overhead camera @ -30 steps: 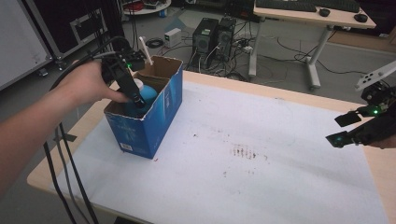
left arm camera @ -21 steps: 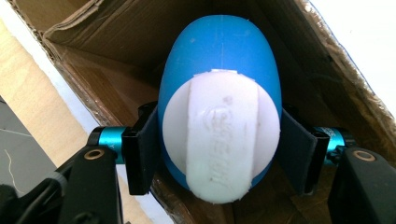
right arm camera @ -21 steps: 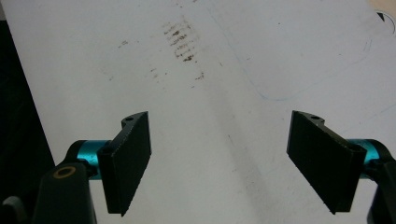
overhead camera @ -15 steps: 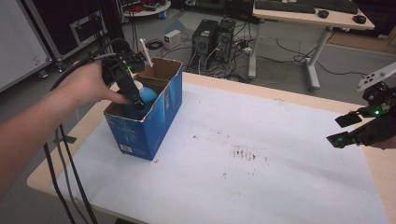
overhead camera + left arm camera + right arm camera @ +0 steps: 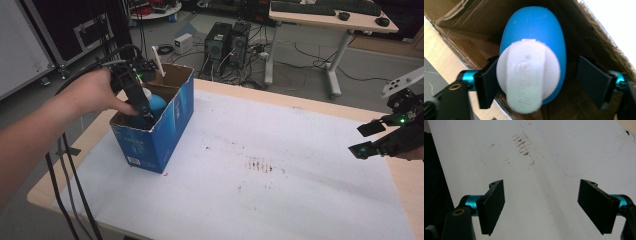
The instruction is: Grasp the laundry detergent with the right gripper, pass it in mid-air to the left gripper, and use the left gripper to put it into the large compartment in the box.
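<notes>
Bottle [image 5: 532, 60], blue with a white cap, stands in the box [image 5: 172, 117] between the left gripper [image 5: 541, 83]'s spread fingers [image 5: 487, 87]; one seems to touch the cap, the other stands clear. Those jaws have just been opening, having been closer together on the bottle before. Farther right, over the white table [image 5: 300, 195], the right gripper [image 5: 367, 140] hangs open and empty, unmoved. Its own view shows brown stains [image 5: 522, 143].
</notes>
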